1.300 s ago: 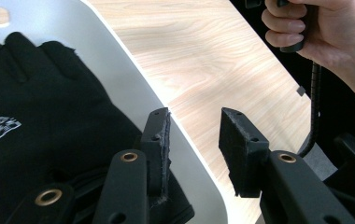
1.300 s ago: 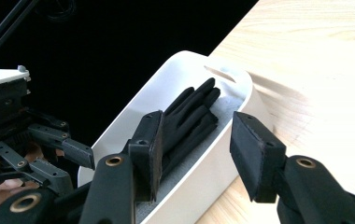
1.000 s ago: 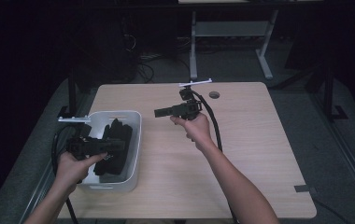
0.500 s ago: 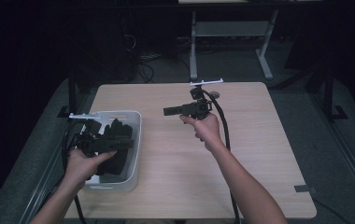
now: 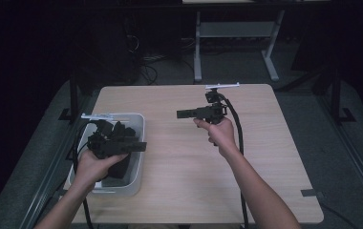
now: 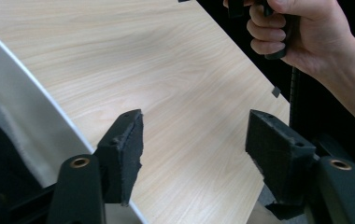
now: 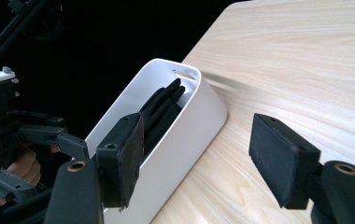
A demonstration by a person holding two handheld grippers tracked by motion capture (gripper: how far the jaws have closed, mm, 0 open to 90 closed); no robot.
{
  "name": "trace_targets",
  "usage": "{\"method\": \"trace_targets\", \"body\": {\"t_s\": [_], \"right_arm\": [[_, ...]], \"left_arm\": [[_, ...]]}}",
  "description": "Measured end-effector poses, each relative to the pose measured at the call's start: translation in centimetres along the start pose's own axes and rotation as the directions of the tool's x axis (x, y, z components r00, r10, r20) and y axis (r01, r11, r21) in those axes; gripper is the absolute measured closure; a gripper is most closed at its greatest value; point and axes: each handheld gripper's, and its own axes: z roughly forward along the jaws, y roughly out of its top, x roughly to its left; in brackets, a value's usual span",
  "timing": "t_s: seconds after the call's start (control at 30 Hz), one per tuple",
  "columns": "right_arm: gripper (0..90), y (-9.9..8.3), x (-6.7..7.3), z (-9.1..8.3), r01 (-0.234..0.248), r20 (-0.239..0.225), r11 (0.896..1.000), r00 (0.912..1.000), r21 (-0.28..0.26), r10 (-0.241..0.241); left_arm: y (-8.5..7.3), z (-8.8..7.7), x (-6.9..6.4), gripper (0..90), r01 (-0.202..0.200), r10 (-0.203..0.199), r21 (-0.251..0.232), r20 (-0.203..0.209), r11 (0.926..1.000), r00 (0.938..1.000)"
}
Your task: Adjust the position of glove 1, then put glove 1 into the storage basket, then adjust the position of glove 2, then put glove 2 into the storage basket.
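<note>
White plastic bin (image 5: 139, 143), rounded corners, black contents (image 7: 164, 112).

One light wooden rectangular table (image 5: 179, 186). One white plastic rectangular bin (image 5: 136, 125). Black items (image 5: 122, 131) piled in bin: number cannot be told. Two black handheld two-jaw grippers: left gripper (image 5: 139, 146), right gripper (image 5: 179, 113). Two hands: left hand (image 5: 91, 167), right hand (image 5: 220, 133).
</note>
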Motion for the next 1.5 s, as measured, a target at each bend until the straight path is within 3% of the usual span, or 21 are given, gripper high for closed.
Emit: {"method": "trace_targets", "body": {"t_s": [0.5,1.5], "right_arm": [[31.1,-1.1,-1.5,-2.3,-0.03,0.018,0.999,0.9994,-0.029,0.03],[28.5,-3.4,-4.2,-7.3,-0.073,0.075,0.992,0.9938,-0.102,0.081]], "left_arm": [[0.5,1.3,-0.8,24.9,-0.006,0.006,0.009,0.012,0.9999,0.9999],[1.0,3.7,-2.1,23.5,-0.031,0.03,0.026,0.031,0.9992,0.9991]]}}
